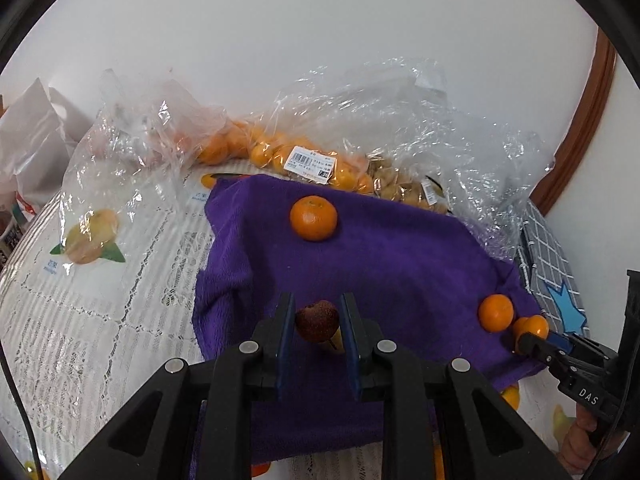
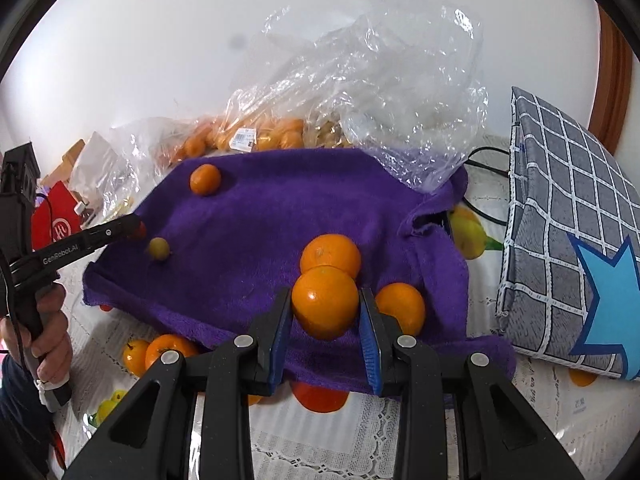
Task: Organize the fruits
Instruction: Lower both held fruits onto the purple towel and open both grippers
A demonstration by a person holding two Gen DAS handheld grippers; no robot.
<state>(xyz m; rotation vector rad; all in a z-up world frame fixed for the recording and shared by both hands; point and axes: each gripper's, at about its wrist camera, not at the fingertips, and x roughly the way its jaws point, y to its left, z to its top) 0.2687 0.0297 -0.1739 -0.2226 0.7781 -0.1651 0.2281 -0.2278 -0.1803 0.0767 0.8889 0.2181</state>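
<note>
A purple towel (image 1: pixel 400 264) lies on the table, also in the right wrist view (image 2: pixel 280 208). My left gripper (image 1: pixel 316 322) is shut on a small dark red fruit (image 1: pixel 317 320) just above the towel. A small yellow-green fruit (image 2: pixel 159 248) lies beside it. My right gripper (image 2: pixel 325 304) is shut on an orange (image 2: pixel 325 300), held above the towel's near right corner; it shows in the left wrist view (image 1: pixel 536 327). Two more oranges (image 2: pixel 331 252) (image 2: pixel 402 306) lie close behind it. Another orange (image 1: pixel 313 217) rests at the towel's far side.
Clear plastic bags of oranges (image 1: pixel 280 152) and pale fruit (image 1: pixel 404 184) lie behind the towel against the white wall. A grey checked pouch (image 2: pixel 560 216) with a blue star stands to the right. The lace tablecloth (image 1: pixel 100 320) has printed fruit pictures.
</note>
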